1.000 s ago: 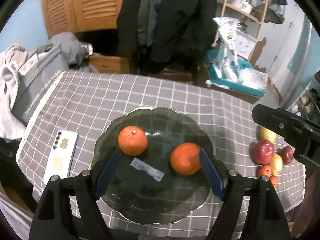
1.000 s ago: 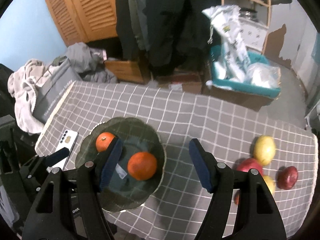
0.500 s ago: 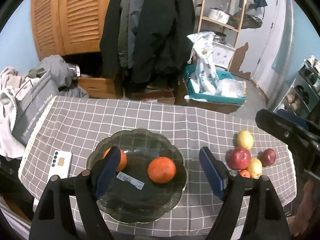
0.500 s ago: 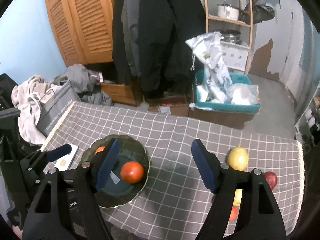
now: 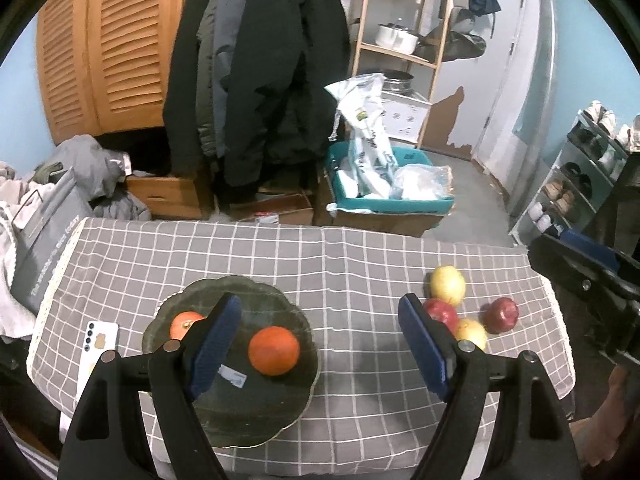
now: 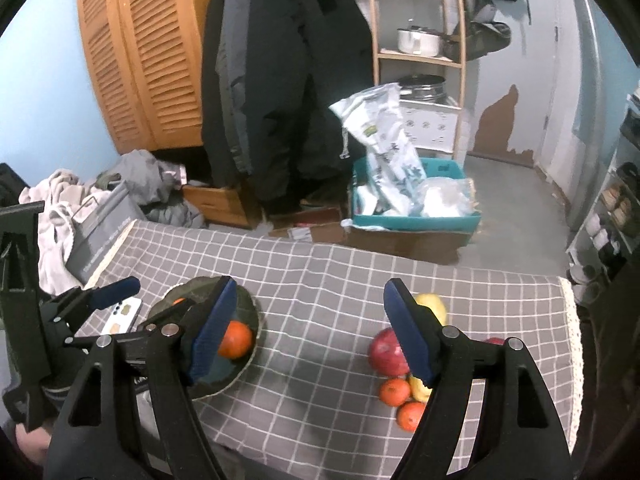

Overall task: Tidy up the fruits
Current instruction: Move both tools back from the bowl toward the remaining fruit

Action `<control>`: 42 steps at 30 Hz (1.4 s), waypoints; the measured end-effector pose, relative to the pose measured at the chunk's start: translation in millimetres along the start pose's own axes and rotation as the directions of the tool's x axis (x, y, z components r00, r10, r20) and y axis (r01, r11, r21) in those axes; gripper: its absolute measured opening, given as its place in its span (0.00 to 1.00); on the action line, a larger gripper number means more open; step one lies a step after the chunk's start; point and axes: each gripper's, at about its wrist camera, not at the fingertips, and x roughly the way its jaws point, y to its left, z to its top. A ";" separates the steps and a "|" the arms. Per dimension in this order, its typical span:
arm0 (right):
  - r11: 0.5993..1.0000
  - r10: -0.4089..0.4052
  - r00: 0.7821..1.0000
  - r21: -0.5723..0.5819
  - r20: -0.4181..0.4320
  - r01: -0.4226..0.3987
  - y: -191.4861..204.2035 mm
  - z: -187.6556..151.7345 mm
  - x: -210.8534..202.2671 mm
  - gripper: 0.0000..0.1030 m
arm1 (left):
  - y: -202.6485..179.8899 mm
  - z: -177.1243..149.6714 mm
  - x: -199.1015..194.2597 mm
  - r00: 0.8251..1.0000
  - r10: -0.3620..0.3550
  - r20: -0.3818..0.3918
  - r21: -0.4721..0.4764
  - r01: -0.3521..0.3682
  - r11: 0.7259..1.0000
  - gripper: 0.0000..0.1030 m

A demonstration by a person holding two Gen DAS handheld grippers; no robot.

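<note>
Both of our grippers hang above the table with nothing between their blue pads. Our left gripper [image 5: 320, 340] has its jaws spread wide over the checked tablecloth [image 5: 280, 256], and our right gripper [image 6: 306, 330] is spread just as wide and empty.

Under the left gripper's left finger sits a dark scalloped glass plate [image 5: 240, 412]. It holds two oranges: one orange [image 5: 274, 350] lies near the plate's middle, and a second orange [image 5: 184, 324] is partly hidden behind the finger. A small white label [image 5: 232, 374] lies on the plate near the first.

Well apart, on the right of the cloth, the other fruit is clustered: a yellow apple [image 5: 448, 284], a red apple [image 5: 442, 314], a smaller yellow fruit [image 5: 472, 332] and another red apple [image 5: 502, 314]. From the right wrist we also see two small tangerines [image 6: 402, 402] at the near edge of that cluster.

A white phone [image 5: 98, 338] lies face down just left of the plate.
</note>
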 end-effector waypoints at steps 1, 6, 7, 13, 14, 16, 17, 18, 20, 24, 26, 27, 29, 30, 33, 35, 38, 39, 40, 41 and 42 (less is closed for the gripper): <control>1.000 -0.004 1.000 0.001 0.002 0.004 -2.7 -0.6 -2.0 0.74 | -2.4 0.4 -0.4 1.000 -0.003 0.001 0.002 0.003 1.000 0.80; 0.999 -0.037 0.999 0.012 0.018 0.037 -22.4 -5.5 -16.5 0.74 | -18.4 1.2 0.5 1.000 -0.027 -0.004 0.024 0.027 0.999 0.80; 0.999 -0.041 0.999 0.018 0.020 0.040 -26.9 -6.3 -18.8 0.74 | -22.4 1.2 0.8 1.000 -0.031 -0.004 0.032 0.031 0.999 0.80; 0.996 -0.065 0.998 0.067 0.023 0.064 -53.3 -10.6 -26.6 0.75 | -44.3 0.2 5.3 0.999 -0.041 -0.014 0.078 0.042 0.996 0.80; 0.995 -0.067 0.998 0.073 0.022 0.065 -56.6 -11.1 -26.9 0.75 | -47.2 0.3 6.1 0.999 -0.042 -0.016 0.083 0.043 0.996 0.80; 0.994 -0.071 0.997 0.081 0.023 0.069 -63.1 -12.8 -28.3 0.75 | -53.6 0.4 7.6 0.999 -0.046 -0.021 0.091 0.048 0.995 0.80; 0.994 -0.074 0.997 0.084 0.022 0.072 -66.1 -13.8 -28.8 0.75 | -56.6 0.4 8.5 0.999 -0.048 -0.022 0.096 0.050 0.994 0.80; 0.994 -0.076 0.997 0.086 0.021 0.074 -67.8 -14.6 -28.8 0.75 | -58.4 0.6 9.2 0.999 -0.047 -0.023 0.100 0.050 0.994 0.80; 0.993 -0.078 0.997 0.090 0.018 0.076 -72.9 -16.3 -28.7 0.75 | -63.6 0.5 12.5 0.999 -0.047 -0.027 0.109 0.050 0.993 0.80; 0.991 -0.087 0.996 0.106 -0.011 0.088 -84.7 -22.4 -22.0 0.75 | -73.2 -0.6 24.4 0.997 -0.051 -0.056 0.118 0.057 0.991 0.80; 0.989 -0.095 0.995 0.110 -0.028 0.097 -90.4 -26.0 -17.2 0.75 | -77.1 -2.7 31.6 0.997 -0.046 -0.069 0.128 0.055 0.990 0.80; 0.988 -0.101 0.994 0.111 -0.037 0.105 -93.1 -28.4 -14.5 0.75 | -79.8 -4.3 35.4 0.996 -0.042 -0.076 0.134 0.052 0.990 0.80; 0.986 -0.111 0.992 0.114 -0.060 0.118 -97.9 -33.1 -8.0 0.75 | -83.1 -6.6 42.8 0.995 -0.037 -0.091 0.142 0.050 0.989 0.80; 0.986 -0.112 0.991 0.118 -0.072 0.120 -100.4 -35.2 -4.1 0.75 | -84.5 -8.5 46.7 0.994 -0.036 -0.099 0.144 0.050 0.988 0.80; 0.983 -0.117 0.988 0.132 -0.106 0.130 -108.4 -43.0 5.9 0.75 | -88.2 -14.7 61.7 0.991 -0.030 -0.129 0.151 0.049 0.987 0.80; 0.980 -0.122 0.984 0.141 -0.132 0.140 -115.1 -48.8 13.9 0.75 | -88.6 -18.8 71.0 0.989 -0.019 -0.150 0.153 0.042 0.987 0.80; 0.976 -0.122 0.978 0.161 -0.172 0.150 -124.7 -57.1 26.0 0.75 | -87.9 -25.5 88.5 0.983 -0.011 -0.186 0.149 0.039 0.988 0.80; 0.973 -0.123 0.974 0.168 -0.191 0.156 -128.3 -60.8 31.7 0.75 | -87.6 -27.1 92.8 0.981 -0.008 -0.195 0.147 0.038 0.988 0.80; 0.972 -0.126 0.969 0.170 -0.210 0.164 -131.2 -64.8 37.6 0.75 | -87.2 -30.1 100.0 0.978 -0.010 -0.209 0.143 0.041 0.989 0.80; 0.971 -0.128 0.966 0.171 -0.224 0.168 -132.6 -67.7 41.9 0.75 | -87.8 -32.2 105.6 0.975 -0.004 -0.220 0.142 0.036 0.989 0.80; 0.970 -0.127 0.961 0.173 -0.247 0.173 -134.9 -71.8 48.7 0.75 | -88.1 -34.5 111.2 0.973 0.003 -0.231 0.141 0.030 0.990 0.80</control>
